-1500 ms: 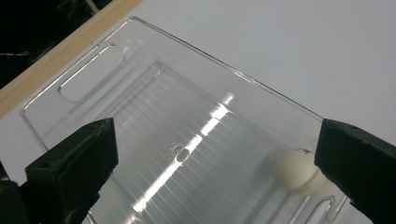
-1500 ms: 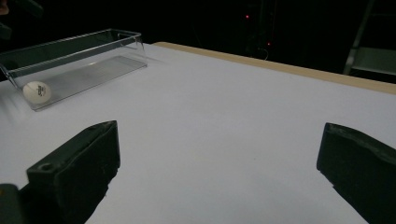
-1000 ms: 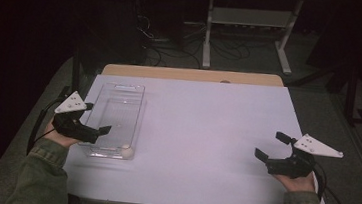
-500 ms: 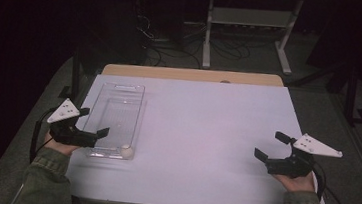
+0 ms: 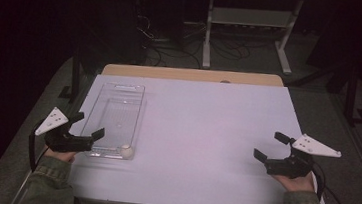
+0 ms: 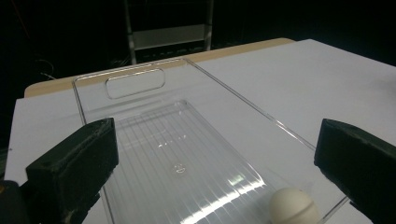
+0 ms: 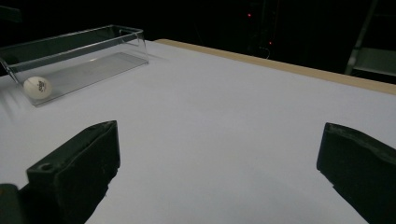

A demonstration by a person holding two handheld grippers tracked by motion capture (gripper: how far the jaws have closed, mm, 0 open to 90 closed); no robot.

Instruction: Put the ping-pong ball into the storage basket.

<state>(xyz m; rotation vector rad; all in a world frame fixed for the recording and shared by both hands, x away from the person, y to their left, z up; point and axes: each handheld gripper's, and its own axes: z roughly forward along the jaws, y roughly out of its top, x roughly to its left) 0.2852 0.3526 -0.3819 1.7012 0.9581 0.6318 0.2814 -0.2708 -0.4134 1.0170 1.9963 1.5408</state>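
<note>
With our left gripper [image 5: 87,127] wide open at the near end of the clear ribbed plastic tray [image 5: 118,107] and the small white ball [image 5: 126,151] in its near right corner — right gripper [image 5: 268,145] wide too, well apart — a clumsy reach could nudge the light ball away or shove the tray.

We see tray [image 5: 116,118] on table [image 5: 206,134], left half, long axis running front to back. Ball [image 5: 126,151] in tray, near-right corner. Our left gripper [image 5: 87,126] just before tray's near-left end. Our right gripper [image 5: 270,147] well apart at table's right edge.
</note>
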